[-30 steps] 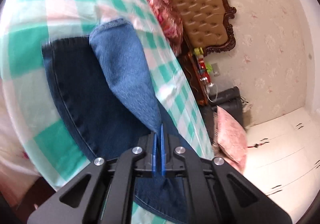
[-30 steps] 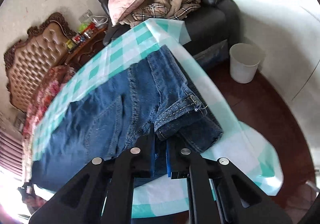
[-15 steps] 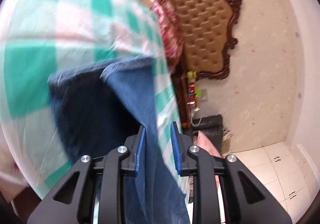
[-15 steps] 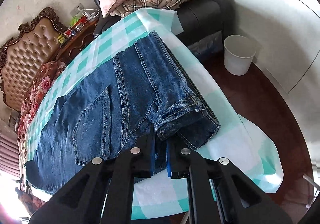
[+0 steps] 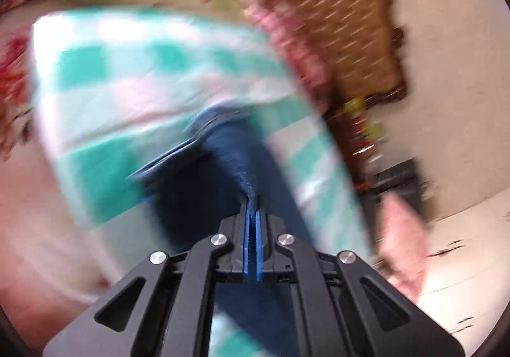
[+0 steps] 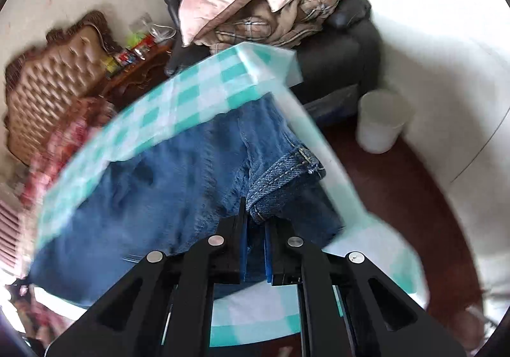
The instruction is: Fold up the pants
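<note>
A: What was shown in the left wrist view?

B: Much was blurred. The left tongs (image 5: 252, 197) were seen clenched on a thin fold of the jeans (image 5: 236, 150), with denim pinched between the blue pads (image 5: 244, 242). The cloth was drawn up to the pads in a taut ridge, while the rest lay on the checked cloth (image 5: 105, 70) covering the desk.

A: And in the right wrist view?

B: The right tongs (image 6: 255, 217) were seen clenched on the jeans (image 6: 178, 172) at the waistband (image 6: 283, 172), where a rolled, stitched edge bulged just above the pads. The garment was spread across the checked cloth (image 6: 197, 86). A bin (image 6: 381, 124) was noted on the floor beyond.

A: How would the jeans be judged to handle?

B: Soft but heavy; sagging between the grips would be expected. The thick seamed edges, waistband and hem, were judged the surest holds, since a single thin layer might slip.
</note>
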Motion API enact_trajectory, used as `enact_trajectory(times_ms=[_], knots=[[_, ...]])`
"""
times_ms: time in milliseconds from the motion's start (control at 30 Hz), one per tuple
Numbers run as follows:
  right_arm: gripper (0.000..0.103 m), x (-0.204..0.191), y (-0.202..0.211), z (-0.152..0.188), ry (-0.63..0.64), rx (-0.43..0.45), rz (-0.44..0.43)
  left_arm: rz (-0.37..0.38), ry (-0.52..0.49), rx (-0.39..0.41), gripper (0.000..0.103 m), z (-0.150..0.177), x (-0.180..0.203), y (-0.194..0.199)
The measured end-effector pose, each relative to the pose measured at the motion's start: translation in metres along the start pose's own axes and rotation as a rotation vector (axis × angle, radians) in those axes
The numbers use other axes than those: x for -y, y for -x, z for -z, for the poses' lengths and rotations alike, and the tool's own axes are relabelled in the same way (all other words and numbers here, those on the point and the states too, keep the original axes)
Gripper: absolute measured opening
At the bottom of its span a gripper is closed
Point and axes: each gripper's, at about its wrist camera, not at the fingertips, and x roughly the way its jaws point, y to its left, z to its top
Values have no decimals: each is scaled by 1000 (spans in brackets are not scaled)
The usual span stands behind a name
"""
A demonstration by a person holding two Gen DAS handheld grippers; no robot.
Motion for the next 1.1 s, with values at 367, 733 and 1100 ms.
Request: enact_trajectory(times_ms=[367, 733, 1100], knots=[[7, 9, -3, 10, -2, -7, 4, -4, -6, -48, 2, 6, -32, -12], [7, 17, -38, 19, -6, -82, 46, -2, 24, -66, 2, 8, -42, -22], [7, 5, -4, 23, 39, -16, 54, -3, 23, -65, 3, 8, -43, -24]])
